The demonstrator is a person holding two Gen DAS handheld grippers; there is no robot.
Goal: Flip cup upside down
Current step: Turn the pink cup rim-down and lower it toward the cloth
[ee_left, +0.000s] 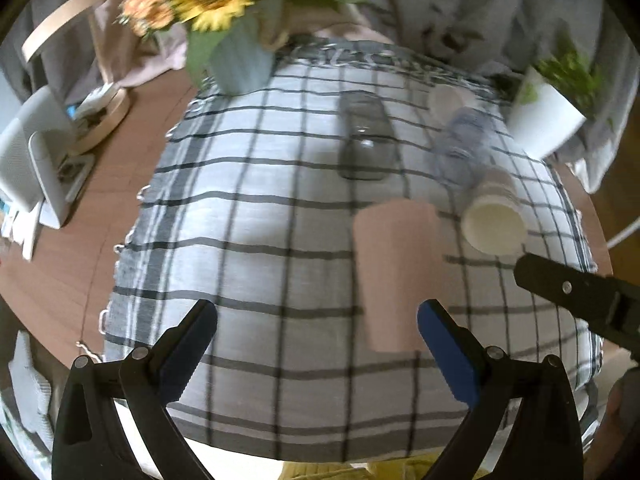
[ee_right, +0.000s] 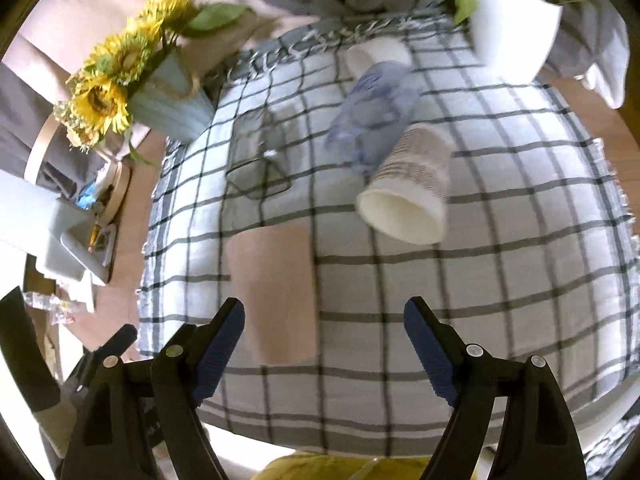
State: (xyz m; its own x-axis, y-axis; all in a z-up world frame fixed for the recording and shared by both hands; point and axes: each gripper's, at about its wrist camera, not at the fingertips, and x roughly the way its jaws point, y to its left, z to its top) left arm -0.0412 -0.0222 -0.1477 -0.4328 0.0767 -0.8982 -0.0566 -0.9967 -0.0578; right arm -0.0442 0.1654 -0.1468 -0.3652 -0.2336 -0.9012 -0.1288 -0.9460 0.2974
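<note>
A pink cup [ee_left: 394,272] stands on the checked cloth [ee_left: 248,240], wider end at the top; whether its mouth faces up is unclear. It also shows in the right wrist view [ee_right: 276,288]. A white paper cup [ee_left: 494,216] lies on its side, mouth toward me, also in the right wrist view [ee_right: 408,200]. My left gripper [ee_left: 318,356] is open and empty, its right finger just in front of the pink cup. My right gripper [ee_right: 324,352] is open and empty, the pink cup just beyond its left finger.
A grey glass [ee_left: 366,142], a bluish clear plastic cup [ee_left: 464,146] and another white cup [ee_left: 450,100] are further back on the cloth. A sunflower vase [ee_left: 240,60] stands back left, a white plant pot [ee_left: 544,116] back right. Clutter lies on the wooden table [ee_left: 120,168] at left.
</note>
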